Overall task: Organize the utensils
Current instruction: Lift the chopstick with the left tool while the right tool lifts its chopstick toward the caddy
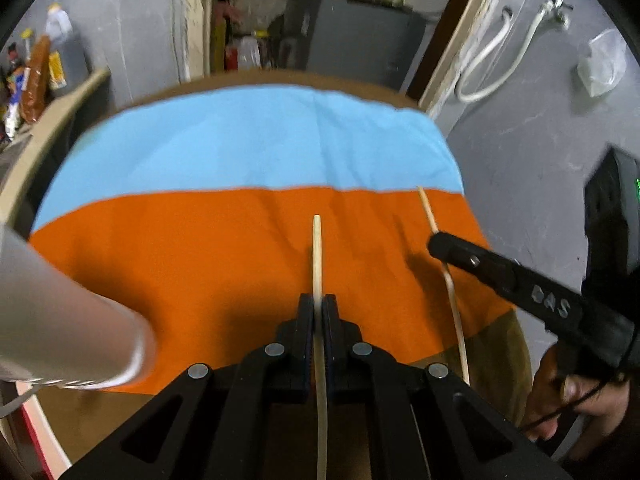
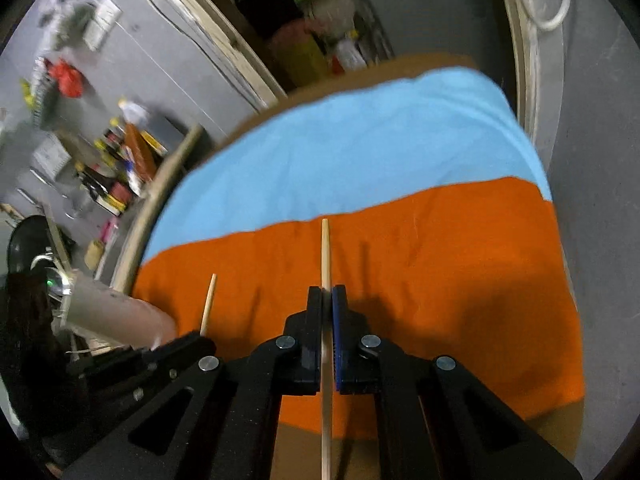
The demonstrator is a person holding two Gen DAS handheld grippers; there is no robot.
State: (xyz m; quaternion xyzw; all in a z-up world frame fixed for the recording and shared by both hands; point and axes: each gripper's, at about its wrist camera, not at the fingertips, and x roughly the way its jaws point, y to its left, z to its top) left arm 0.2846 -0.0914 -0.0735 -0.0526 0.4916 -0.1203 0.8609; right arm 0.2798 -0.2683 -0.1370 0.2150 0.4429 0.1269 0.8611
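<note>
My left gripper (image 1: 319,300) is shut on a pale wooden chopstick (image 1: 317,256) that points forward above the orange cloth (image 1: 192,264). My right gripper (image 2: 327,292) is shut on a second chopstick (image 2: 326,252), also pointing forward over the orange cloth (image 2: 440,264). In the left wrist view the right gripper (image 1: 438,242) comes in from the right with its chopstick (image 1: 427,208). In the right wrist view the left gripper (image 2: 200,338) shows at lower left with its chopstick (image 2: 209,302). A grey cylindrical holder (image 1: 60,320) stands at the left, and it also shows in the right wrist view (image 2: 112,312).
A blue cloth (image 1: 248,144) lies beyond the orange one on a round brown table (image 1: 500,344). A shelf with bottles and packets (image 1: 36,76) stands at the left. A grey wall with white hoses (image 1: 496,52) is on the right, and a doorway with stored items behind.
</note>
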